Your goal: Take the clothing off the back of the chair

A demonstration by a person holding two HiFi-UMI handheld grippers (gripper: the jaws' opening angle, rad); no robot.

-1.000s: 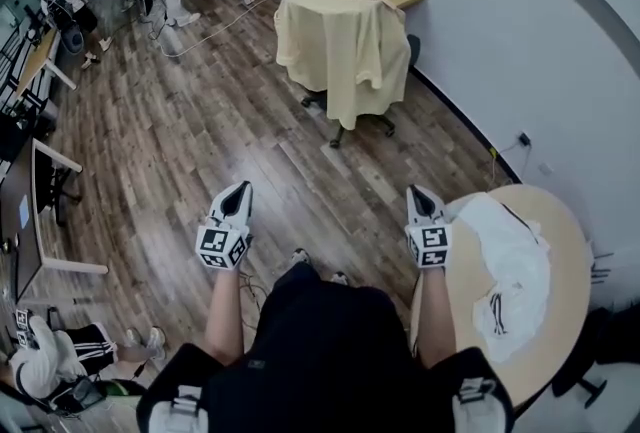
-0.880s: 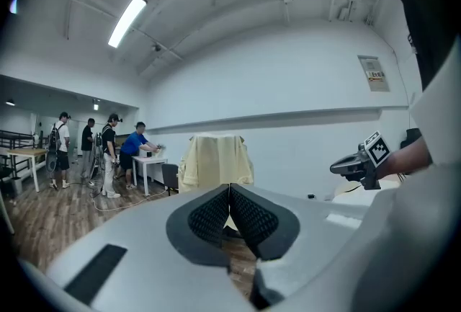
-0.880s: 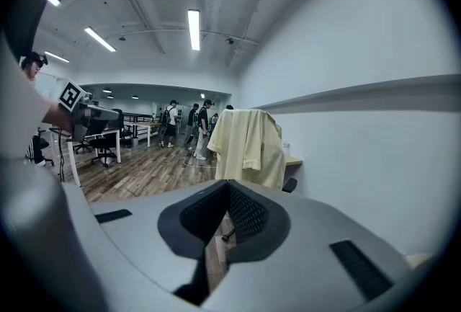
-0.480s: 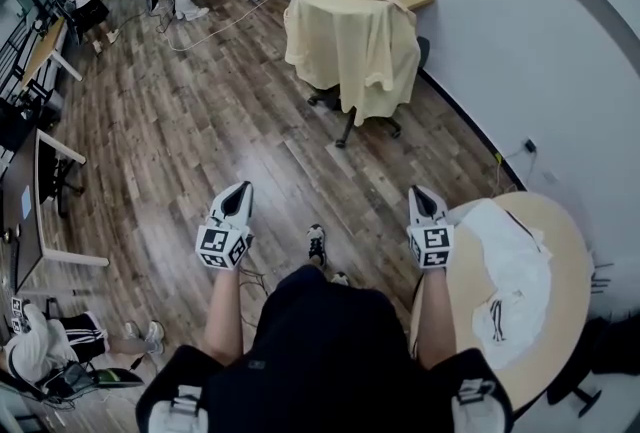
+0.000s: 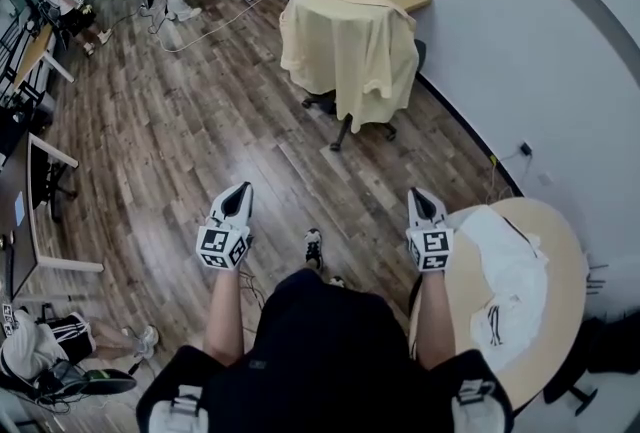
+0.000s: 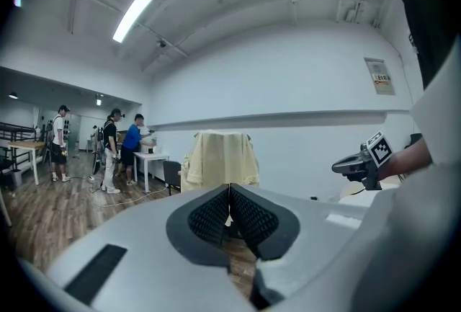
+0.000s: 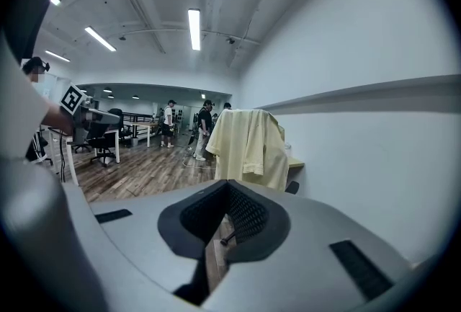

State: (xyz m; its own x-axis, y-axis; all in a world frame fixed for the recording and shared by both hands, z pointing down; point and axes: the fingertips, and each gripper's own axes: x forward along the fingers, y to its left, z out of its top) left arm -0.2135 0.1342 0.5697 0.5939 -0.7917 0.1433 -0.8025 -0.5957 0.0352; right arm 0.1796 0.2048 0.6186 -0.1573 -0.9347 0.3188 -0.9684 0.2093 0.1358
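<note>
Nearer now, shirt (image 5: 350,41) hangs far beyond left gripper (image 5: 238,193) and right gripper (image 5: 421,197), fingers (image 6: 212,215) closed.

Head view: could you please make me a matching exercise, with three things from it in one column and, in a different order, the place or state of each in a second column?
Things
1. yellow shirt
2. white cloth
3. left gripper

Place or state
A. shut, nothing between the jaws
B. draped over the back of the chair
C. lying on the round table

Pairs: 1-B, 2-C, 3-A
</note>
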